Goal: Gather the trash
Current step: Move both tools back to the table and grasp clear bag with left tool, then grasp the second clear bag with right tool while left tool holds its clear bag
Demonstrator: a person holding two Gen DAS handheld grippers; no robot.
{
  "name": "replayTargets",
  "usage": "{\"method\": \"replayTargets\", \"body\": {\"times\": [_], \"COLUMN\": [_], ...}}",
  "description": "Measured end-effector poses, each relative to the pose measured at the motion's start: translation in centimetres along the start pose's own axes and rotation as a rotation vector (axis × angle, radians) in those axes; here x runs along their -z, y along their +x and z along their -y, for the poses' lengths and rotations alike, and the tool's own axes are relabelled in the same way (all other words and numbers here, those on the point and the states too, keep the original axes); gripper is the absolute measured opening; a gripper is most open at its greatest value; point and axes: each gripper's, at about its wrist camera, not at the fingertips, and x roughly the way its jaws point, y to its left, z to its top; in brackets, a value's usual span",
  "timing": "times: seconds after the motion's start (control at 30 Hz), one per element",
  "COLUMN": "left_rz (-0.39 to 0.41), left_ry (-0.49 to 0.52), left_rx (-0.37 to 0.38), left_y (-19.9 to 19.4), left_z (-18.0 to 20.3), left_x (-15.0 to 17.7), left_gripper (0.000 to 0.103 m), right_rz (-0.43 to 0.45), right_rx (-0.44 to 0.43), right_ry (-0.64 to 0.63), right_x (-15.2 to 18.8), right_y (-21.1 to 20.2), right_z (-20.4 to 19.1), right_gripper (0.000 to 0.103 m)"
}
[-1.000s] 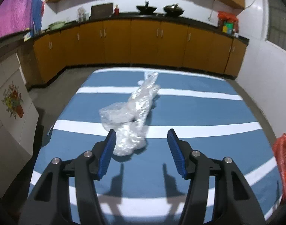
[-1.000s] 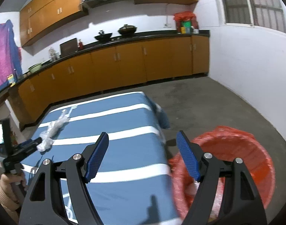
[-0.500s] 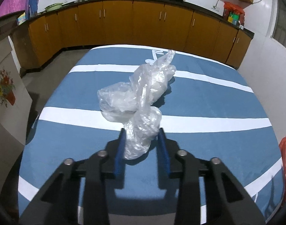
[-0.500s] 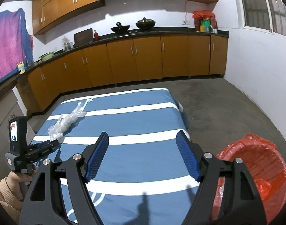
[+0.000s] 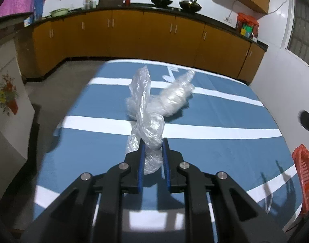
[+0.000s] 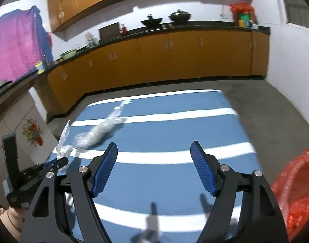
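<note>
A crumpled clear plastic bag [image 5: 152, 127] hangs from my left gripper [image 5: 153, 147], which is shut on its near end and holds it above the blue striped table [image 5: 215, 147]. The bag's far end trails blurred toward the table's back. In the right wrist view the same bag [image 6: 97, 134] stretches from the left gripper [image 6: 59, 162] at the table's left edge. My right gripper [image 6: 154, 158] is open and empty over the table's near middle. A red bin lined with a red bag [image 6: 296, 198] stands beside the table at the right.
The red bin also shows at the right edge of the left wrist view [image 5: 304, 178]. Orange cabinets [image 6: 174, 58] with a dark counter run along the far wall. A white panel with a flower picture [image 5: 6, 101] stands left of the table.
My left gripper closed on the plastic bag and lifted it off the table. My right gripper swung left from the red bin to over the table, staying open.
</note>
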Motion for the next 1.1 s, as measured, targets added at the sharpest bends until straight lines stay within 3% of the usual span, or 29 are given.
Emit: {"method": "replayTargets", "body": {"times": [0.13,0.37,0.67,0.73,0.77,0.8,0.9,1.1], "left_rz": [0.029,0.064,0.077,0.078,0.079,0.078,0.069,0.067], "left_ry": [-0.017,-0.031,-0.043,-0.041,-0.04,-0.04,-0.045,-0.04], "left_rx": [-0.024,-0.051,-0.048,-0.05,-0.052,-0.056,-0.064,-0.047], "left_y": [-1.5,-2.5,-2.3,-2.3,-2.4,-2.4,-2.3,-2.6], "left_z": [-1.8,-3.8,-4.4,-4.4,-4.5,-4.5,-4.2,-3.2], "left_x": [-0.2,-0.3,-0.5,-0.4,-0.2,-0.2,0.0,-0.2], "left_gripper": [0.017,0.017,0.017,0.017,0.017,0.017,0.017,0.017], "right_rz": [-0.017,-0.096,-0.163,-0.189,-0.208,-0.218,-0.206,-0.19], "right_rx": [-0.047,-0.123,-0.14,-0.135,-0.141,-0.158,-0.172,-0.139], "right_ry": [-0.041,-0.097,-0.114,-0.13,-0.137,-0.142,-0.166,-0.168], "right_x": [-0.4,-0.9,-1.1,-0.9,-0.7,-0.6,-0.4,-0.1], "right_y": [2.7,9.3,14.5,15.6,16.0,16.2,15.7,13.1], "right_z": [-3.0,-8.6,-11.2,-11.3,-11.2,-11.1,-11.0,-8.7], "right_gripper": [0.074,0.051,0.05,0.044,0.037,0.026,0.019,0.016]}}
